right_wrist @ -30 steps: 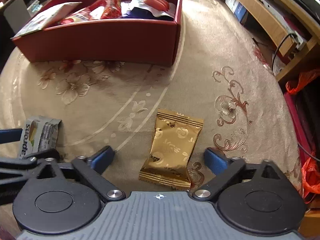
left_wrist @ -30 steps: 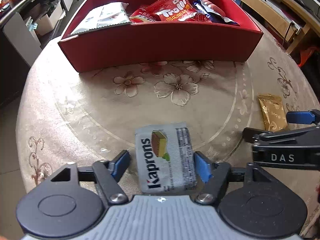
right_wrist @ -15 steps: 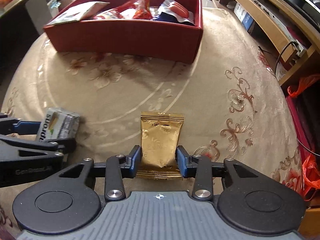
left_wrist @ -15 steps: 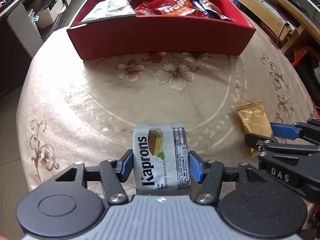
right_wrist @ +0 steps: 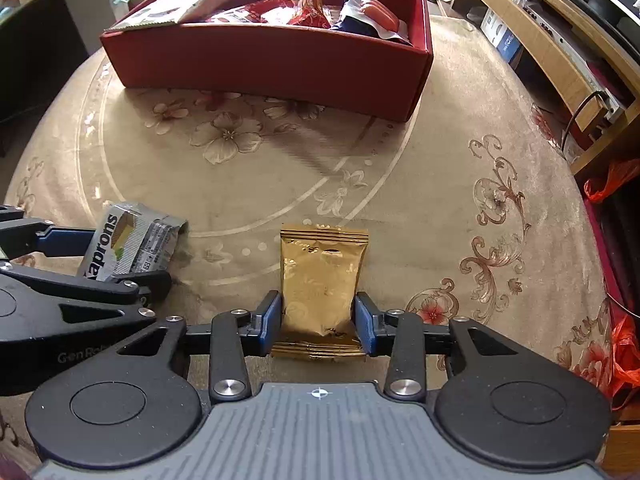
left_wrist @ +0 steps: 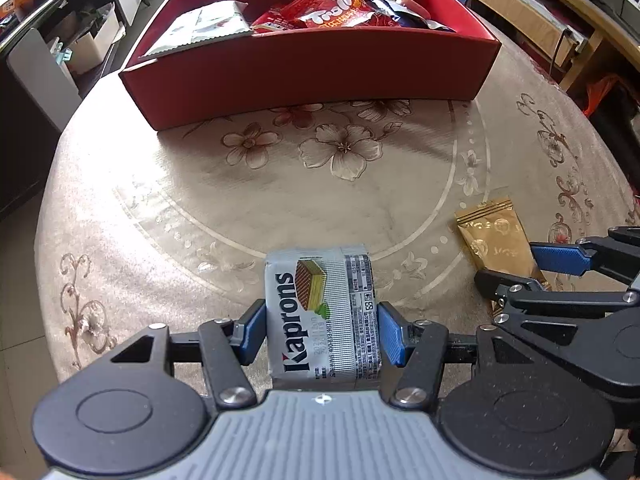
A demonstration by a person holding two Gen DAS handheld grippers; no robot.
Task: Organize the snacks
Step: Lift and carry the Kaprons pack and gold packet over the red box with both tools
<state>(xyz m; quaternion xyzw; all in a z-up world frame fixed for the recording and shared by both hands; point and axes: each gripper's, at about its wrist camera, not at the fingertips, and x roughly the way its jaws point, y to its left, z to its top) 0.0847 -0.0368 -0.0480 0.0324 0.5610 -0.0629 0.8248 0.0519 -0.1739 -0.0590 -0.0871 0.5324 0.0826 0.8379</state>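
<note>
The left gripper [left_wrist: 322,332] squeezes the gray Kaprons pack [left_wrist: 322,312]. The right gripper [right_wrist: 318,322] squeezes the gold pack [right_wrist: 320,280]. Both are near the red box [left_wrist: 312,68].

One red box [left_wrist: 312,68] at the desk's [left_wrist: 200,184] far edge, four snack packets visible inside it, one grey Kaprons wafer pack [left_wrist: 322,316], one gold packet [right_wrist: 320,284], two hand-held grippers.
</note>
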